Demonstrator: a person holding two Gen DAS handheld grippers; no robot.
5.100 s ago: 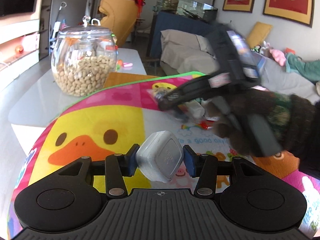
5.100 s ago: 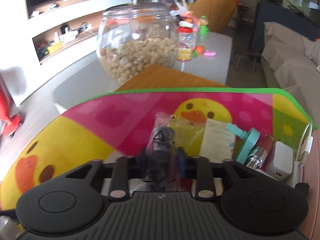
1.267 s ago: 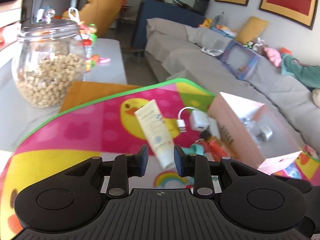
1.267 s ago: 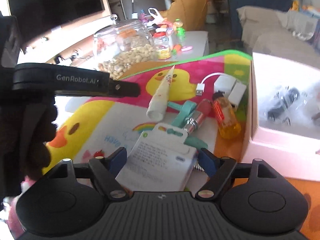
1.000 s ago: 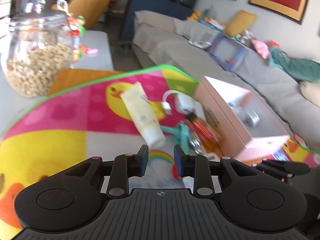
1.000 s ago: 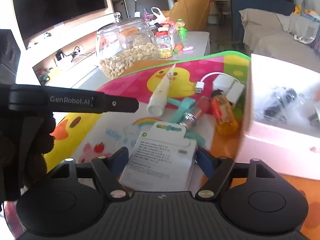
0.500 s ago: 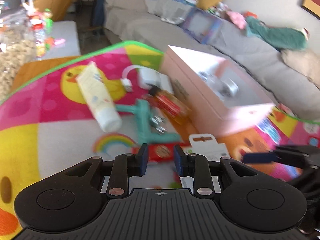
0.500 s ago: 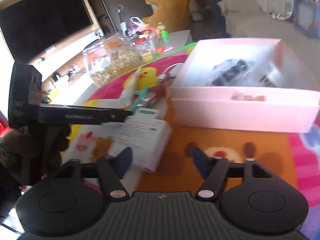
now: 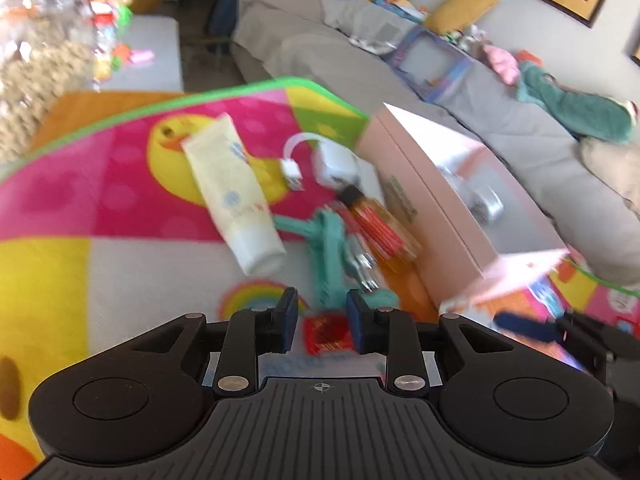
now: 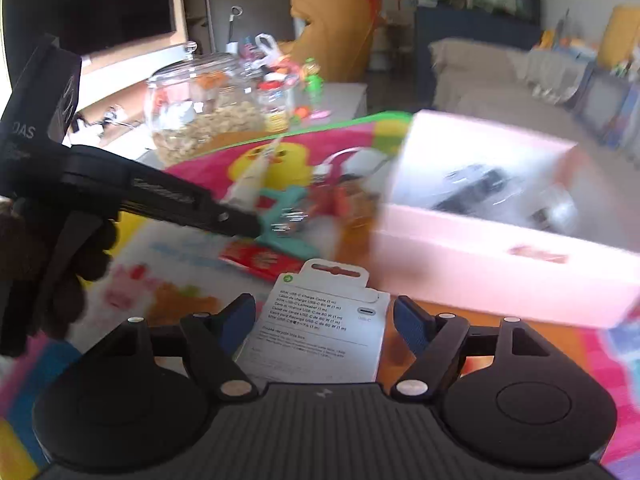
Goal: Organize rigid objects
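The right gripper (image 10: 324, 320), jaws wide and just opening further, straddles a white USB-C cable box (image 10: 320, 336) lying on the play mat (image 10: 192, 300) before the pink box (image 10: 500, 268). The left gripper (image 9: 322, 312), jaws narrow and empty, hovers over a red packet (image 9: 326, 334).

Lying on the mat are one tube (image 9: 232, 192), one box (image 9: 452, 200), one charger (image 9: 336, 164), one bottle (image 9: 380, 228) and one cable pack (image 10: 320, 328).

White cable box (image 10: 320, 332) lies flat beside pink box (image 10: 500, 276).
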